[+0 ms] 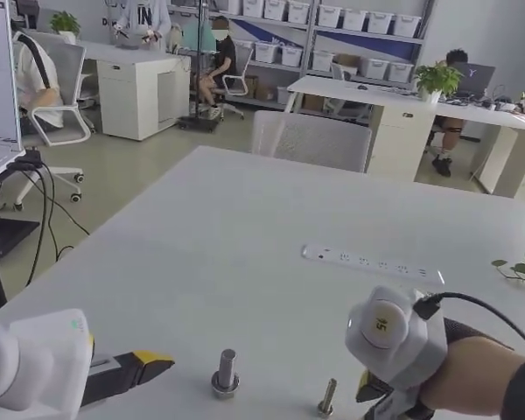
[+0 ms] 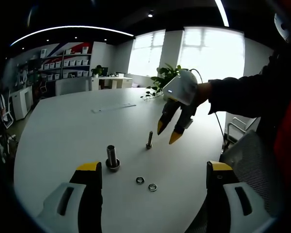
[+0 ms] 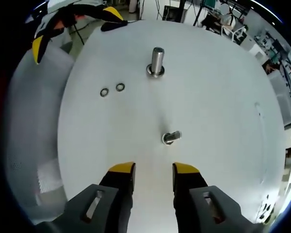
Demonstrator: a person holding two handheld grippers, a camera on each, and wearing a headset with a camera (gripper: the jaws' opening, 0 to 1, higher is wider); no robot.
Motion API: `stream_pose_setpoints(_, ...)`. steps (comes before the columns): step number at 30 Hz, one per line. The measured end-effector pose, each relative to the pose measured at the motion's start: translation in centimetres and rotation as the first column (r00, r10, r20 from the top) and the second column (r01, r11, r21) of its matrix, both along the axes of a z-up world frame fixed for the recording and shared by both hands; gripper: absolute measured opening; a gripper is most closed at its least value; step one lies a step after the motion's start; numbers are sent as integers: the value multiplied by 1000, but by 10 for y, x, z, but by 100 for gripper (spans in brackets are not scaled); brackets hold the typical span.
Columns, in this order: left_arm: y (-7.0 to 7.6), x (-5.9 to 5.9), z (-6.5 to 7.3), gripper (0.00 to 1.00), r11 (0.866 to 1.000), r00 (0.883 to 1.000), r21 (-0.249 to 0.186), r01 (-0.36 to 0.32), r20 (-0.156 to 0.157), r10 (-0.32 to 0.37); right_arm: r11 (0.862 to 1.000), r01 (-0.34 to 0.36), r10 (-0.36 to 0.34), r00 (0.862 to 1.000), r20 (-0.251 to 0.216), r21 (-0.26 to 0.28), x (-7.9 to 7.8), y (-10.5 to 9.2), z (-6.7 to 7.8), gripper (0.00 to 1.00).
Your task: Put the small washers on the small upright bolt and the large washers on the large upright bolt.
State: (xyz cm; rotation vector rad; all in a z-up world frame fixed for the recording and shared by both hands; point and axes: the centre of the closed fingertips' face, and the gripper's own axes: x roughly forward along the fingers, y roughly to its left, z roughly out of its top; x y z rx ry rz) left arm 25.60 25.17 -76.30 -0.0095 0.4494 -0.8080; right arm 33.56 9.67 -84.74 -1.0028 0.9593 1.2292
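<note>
Two metal ring washers [image 2: 140, 180] on smooth table [image 2: 63, 126], left hand-held gripper [image 2: 153, 166] and right hand-held gripper [image 3: 154, 168] released

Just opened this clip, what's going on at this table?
A person holds a hand-held gripper in each hand over a white table. The left hand-held gripper and the right hand-held gripper are both open and empty. A large bolt and a small bolt stand upright, and two washers lie loose on the table near the large bolt, on neither bolt yet.
</note>
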Motion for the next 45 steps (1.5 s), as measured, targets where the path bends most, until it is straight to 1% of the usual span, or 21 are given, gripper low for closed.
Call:
stream_pose_setpoints(2,0,0,1,89,1000,1000,-3,2,0,-2,1000,-4,4,1000,4,4,-4,-1,1,33)
stream_pose_setpoints(3,0,0,1,89,1000,1000,-2,1,4,-1,1000,-3,3,1000,0,8,-9,-1,2,33)
stream_pose_setpoints(5,0,0,1,89,1000,1000,-2,2,2,-2,1000,-6,6,1000,-1,9,-15,-2,2,33)
stream_pose_setpoints(11,-1,-1,3,89,1000,1000,-1,4,5,-4,1000,-19,19,1000,-9,15,-32,-3,1,32)
stream_pose_setpoints(16,-2,-2,3,89,1000,1000,3,8,6,-8,999,-35,36,999,-16,29,-42,6,4,32)
stream_pose_setpoints(21,0,-3,5,89,1000,1000,5,5,11,-5,996,-76,77,997,-14,44,-50,23,10,32)
stream_pose_setpoints(24,0,-4,7,89,1000,1000,7,2,14,-2,992,-116,117,993,-8,48,-53,39,13,31)
stream_pose_setpoints(29,2,-6,8,89,1000,1000,12,-4,18,4,985,-167,167,986,5,54,-52,62,19,31)
stream_pose_setpoints(33,4,-8,8,89,1000,1000,14,-10,17,10,976,-211,211,977,19,47,-48,80,21,31)
stream_pose_setpoints(34,5,-8,8,89,1000,1000,16,-14,20,14,974,-220,219,975,21,45,-48,84,21,31)
stream_pose_setpoints(36,6,-8,8,89,1000,1000,16,-15,17,15,971,-235,234,972,16,48,-48,93,21,30)
stream_pose_setpoints(37,7,-8,8,89,1000,1000,19,-21,22,20,968,-247,246,969,20,46,-47,98,21,30)
stream_pose_setpoints(40,8,-9,8,89,999,1000,21,-25,20,25,961,-272,271,962,18,50,-47,110,19,29)
stream_pose_setpoints(45,12,-9,6,89,999,999,26,-35,16,35,951,-307,307,952,6,37,-47,124,9,27)
